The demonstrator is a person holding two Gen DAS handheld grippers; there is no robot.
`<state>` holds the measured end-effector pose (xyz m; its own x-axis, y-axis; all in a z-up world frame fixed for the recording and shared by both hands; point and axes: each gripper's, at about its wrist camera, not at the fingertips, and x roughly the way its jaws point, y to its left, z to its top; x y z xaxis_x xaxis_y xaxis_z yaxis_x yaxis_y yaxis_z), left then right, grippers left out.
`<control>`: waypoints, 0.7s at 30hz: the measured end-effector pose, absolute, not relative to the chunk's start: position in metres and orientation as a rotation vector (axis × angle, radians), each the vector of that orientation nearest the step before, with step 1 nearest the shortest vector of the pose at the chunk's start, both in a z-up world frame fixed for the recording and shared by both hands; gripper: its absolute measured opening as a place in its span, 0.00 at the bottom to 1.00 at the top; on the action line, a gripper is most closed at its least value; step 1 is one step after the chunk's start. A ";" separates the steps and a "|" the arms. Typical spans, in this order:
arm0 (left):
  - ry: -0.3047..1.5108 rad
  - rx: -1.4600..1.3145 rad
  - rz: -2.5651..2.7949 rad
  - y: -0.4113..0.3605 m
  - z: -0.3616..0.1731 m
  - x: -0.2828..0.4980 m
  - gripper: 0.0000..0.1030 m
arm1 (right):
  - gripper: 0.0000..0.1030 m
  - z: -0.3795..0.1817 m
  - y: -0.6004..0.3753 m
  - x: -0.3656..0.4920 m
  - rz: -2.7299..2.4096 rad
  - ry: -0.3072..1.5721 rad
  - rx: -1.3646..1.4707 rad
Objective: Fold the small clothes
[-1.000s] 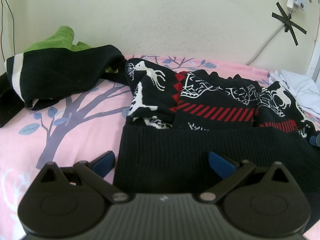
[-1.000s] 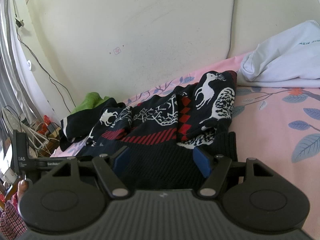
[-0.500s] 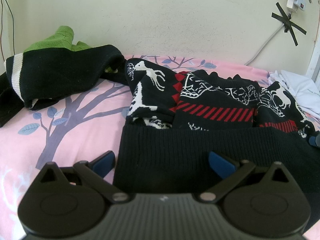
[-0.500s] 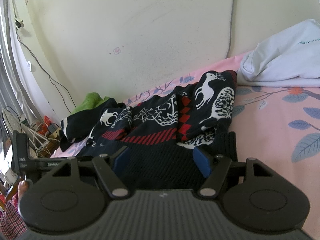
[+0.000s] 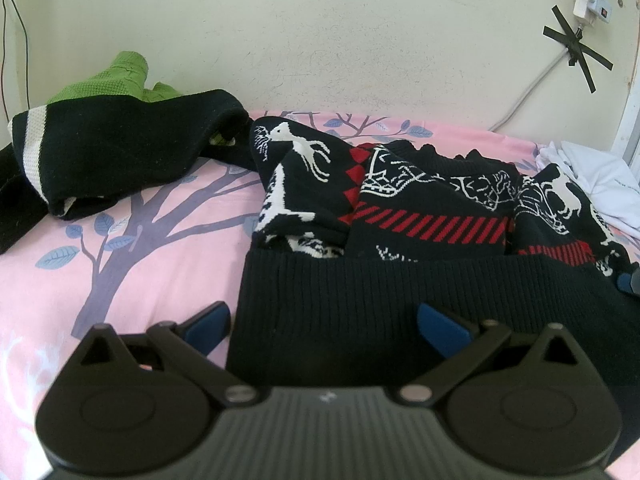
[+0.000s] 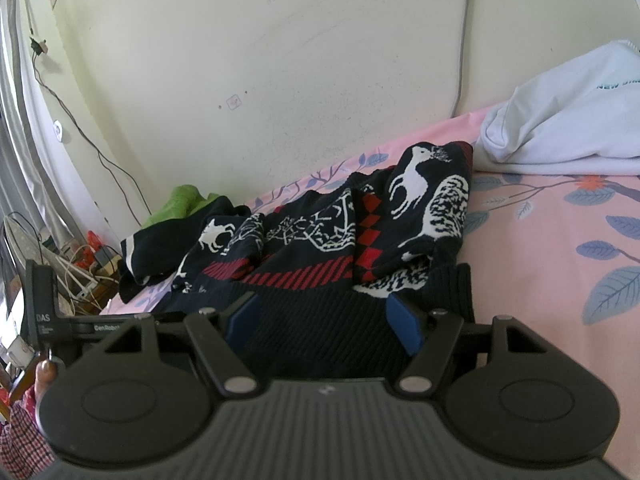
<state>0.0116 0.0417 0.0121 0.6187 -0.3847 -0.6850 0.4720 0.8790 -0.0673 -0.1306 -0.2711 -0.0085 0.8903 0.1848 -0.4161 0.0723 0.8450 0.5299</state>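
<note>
Sweater: black knit with white deer and red stripes, lying partly folded on the pink bedsheet, its plain ribbed hem nearest both cameras.
Left gripper: jaws wide apart; the left blue pad rests on the sheet just beside the hem's left corner, the right blue pad sits over the ribbed hem. No pad presses on the knit.
Right gripper: jaws spread moderately wide, the ribbed hem between the 2 blue pads, neither one squeezing it.
Other clothes: a black garment with a white stripe lies left of the sweater, with a green knit behind it against the wall; a white garment lies at the right.
Writing on white garment: teal letters "NEW", the rest too distorted to read.
Writing on left gripper's body, seen from the right wrist: "DAS", then a partial word starting "Cen".
Wall: small sticker, its print unreadable; black tape cross holding a cable.
Person: a checked sleeve at the lower left edge.
</note>
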 end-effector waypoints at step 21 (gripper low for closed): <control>0.758 0.122 -0.496 0.042 0.013 0.012 1.00 | 0.64 -0.009 -0.272 -0.133 0.072 0.467 0.588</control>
<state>0.0120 0.0418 0.0125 0.6172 -0.3865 -0.6853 0.4730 0.8783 -0.0694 -0.1325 -0.2724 -0.0086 0.8936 0.1966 -0.4035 0.0651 0.8327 0.5499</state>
